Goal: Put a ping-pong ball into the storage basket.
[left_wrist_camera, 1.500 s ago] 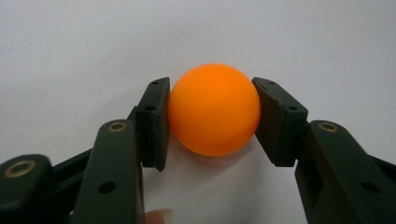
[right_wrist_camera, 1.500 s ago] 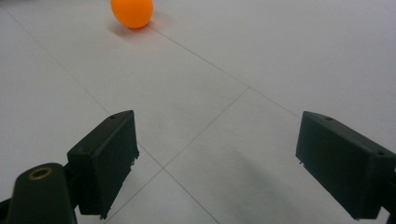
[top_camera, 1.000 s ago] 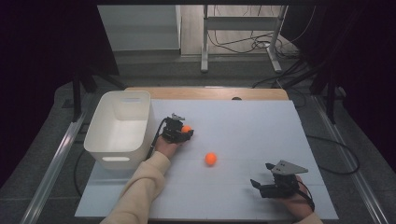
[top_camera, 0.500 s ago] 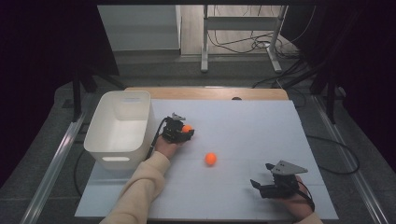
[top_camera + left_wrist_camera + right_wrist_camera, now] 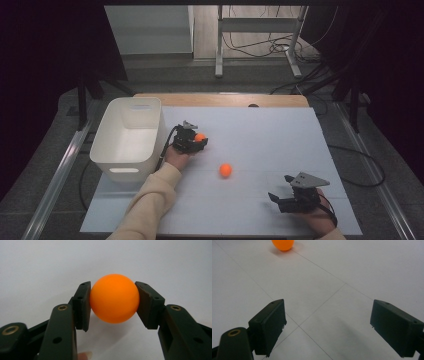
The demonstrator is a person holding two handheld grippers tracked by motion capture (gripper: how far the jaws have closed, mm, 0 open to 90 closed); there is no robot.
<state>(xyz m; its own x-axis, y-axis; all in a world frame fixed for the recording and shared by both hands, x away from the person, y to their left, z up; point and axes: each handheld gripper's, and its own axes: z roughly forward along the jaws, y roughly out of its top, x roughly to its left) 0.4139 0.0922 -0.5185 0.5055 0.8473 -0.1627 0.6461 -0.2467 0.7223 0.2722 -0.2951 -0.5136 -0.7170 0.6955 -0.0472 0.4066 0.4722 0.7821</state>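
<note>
An orange ball sits squeezed between both pads of my left gripper, just above the white table top. From above, that gripper and its ball are right of the white bin. A second orange ball lies loose on the table's middle, also seen far off at the top of the right gripper view as ball. My right gripper rests near the table's front right, jaws wide open with nothing between them.
The white bin stands at the table's left edge, its inside bare. A wooden strip runs along the table's far edge. Beyond it are a metal stand and cables on the floor.
</note>
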